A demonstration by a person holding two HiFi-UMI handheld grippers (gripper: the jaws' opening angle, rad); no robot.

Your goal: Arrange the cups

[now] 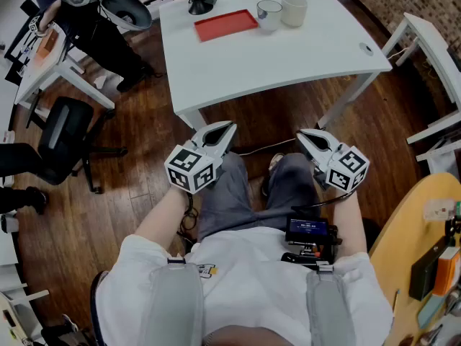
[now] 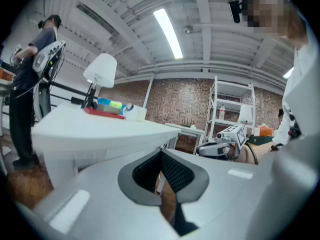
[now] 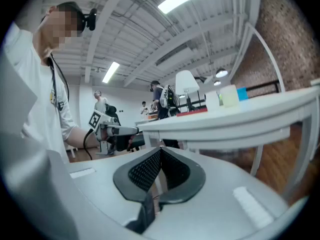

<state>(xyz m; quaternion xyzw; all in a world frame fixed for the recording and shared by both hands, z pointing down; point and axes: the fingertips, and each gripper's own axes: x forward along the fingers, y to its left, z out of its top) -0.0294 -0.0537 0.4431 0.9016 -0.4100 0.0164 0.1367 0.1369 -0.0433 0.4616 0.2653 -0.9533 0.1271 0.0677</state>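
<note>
**Left gripper** (image 1: 227, 128): jaws together, nothing between them. Held low over the person's lap, just short of the near edge of the worktop (image 1: 288, 63), tips aimed far-right.

**Right gripper** (image 1: 303, 135): jaws together, empty. Also low over the lap, near the worktop's near edge, tips aimed far-left. The two grippers sit side by side, well apart.

**Glass cup** (image 1: 269, 14): upright on the far part of the worktop, just right of the red tray (image 1: 225, 25).

**Cream cup** (image 1: 293, 10): upright, just right of the glass cup. Whether the two touch cannot be told.

**Bearing:** both cups lie straight ahead and far from the grippers, across nearly the whole worktop. They stand slightly nearer the right gripper's line than the left's, so the right looks better placed for the cream cup and either could take the glass one. The cups' axes are vertical, so a level side approach should suit. Both grippers must open first.
</note>
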